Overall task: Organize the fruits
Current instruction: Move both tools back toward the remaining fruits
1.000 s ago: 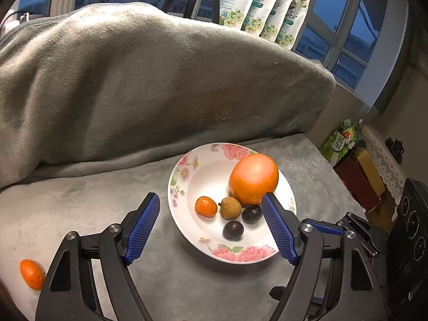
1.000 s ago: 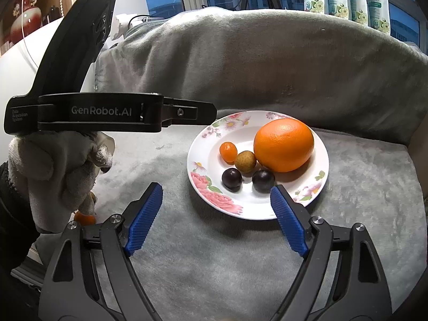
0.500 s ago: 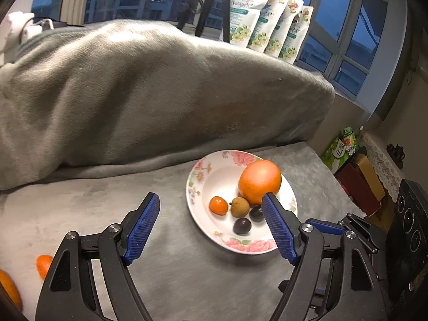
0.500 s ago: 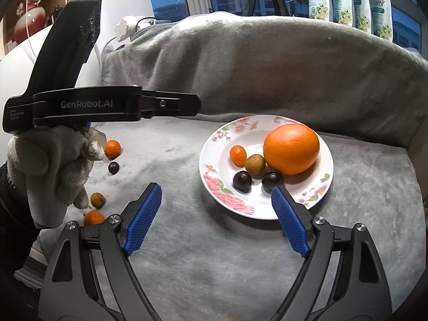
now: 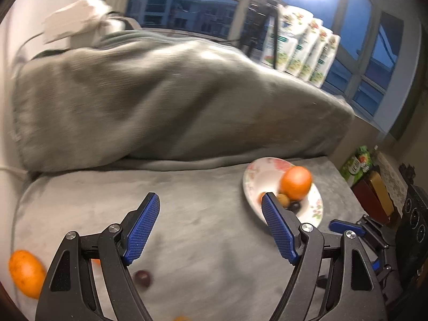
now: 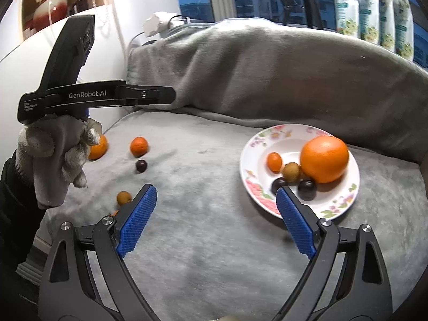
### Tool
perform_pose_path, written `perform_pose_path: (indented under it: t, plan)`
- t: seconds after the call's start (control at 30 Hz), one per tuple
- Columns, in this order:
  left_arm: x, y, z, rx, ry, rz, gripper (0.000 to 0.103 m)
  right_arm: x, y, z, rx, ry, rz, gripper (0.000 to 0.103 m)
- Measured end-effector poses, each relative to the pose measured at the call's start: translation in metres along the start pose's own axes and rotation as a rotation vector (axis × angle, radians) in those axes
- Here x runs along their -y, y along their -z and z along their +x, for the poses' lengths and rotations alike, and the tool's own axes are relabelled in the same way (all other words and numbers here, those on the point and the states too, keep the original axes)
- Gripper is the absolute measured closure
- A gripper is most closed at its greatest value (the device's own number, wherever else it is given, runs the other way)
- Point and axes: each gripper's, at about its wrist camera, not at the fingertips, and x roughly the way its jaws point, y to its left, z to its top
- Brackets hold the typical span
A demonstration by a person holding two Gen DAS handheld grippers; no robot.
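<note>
So the left gripper (image 5: 210, 228) has swung away from the floral plate (image 6: 255, 144) toward the loose fruit, spread wide and empty. The plate, now off to its right, holds a big orange (image 6: 324, 158) plus four small fruits. A dark plum (image 5: 142, 277) and mandarin (image 5: 26, 272) sit nearest, probably next. The right gripper (image 6: 214, 220) is spread and empty too, hanging back over the grey blanket (image 6: 214, 254).

A grey knitted work glove (image 6: 53, 157) over a black sleeve (image 6: 13, 214) gripped a black plastic handheld gripper (image 6: 96, 99) lettered "GenRobot.AI" in white, while its twin (image 6: 214, 214) showed black arms, silver screws and blue ribbed finger pads (image 6: 137, 220).
</note>
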Motion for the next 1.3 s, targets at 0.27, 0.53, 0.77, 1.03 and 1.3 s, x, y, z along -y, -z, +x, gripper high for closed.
perform_pose_path:
  t: [0.27, 0.53, 0.77, 1.03, 1.3]
  plan:
    - [-0.051, 0.024, -0.025, 0.016, -0.094, -0.083, 0.024, -0.025, -0.001, 0.010, -0.028, -0.058, -0.056, 0.010]
    - [-0.076, 0.062, -0.037, -0.010, -0.133, -0.137, 0.024, -0.041, 0.004, 0.023, -0.062, -0.118, -0.084, 0.010]
    - [-0.086, 0.087, -0.045, -0.015, -0.132, -0.187, 0.024, -0.059, 0.012, 0.032, -0.099, -0.177, -0.123, 0.010]
    - [-0.091, 0.100, -0.049, -0.014, -0.123, -0.217, 0.024, -0.081, 0.020, 0.045, -0.134, -0.231, -0.167, 0.010]
    - [-0.098, 0.106, -0.046, -0.019, -0.122, -0.229, 0.025, -0.099, 0.022, 0.065, -0.165, -0.253, -0.211, 0.017]
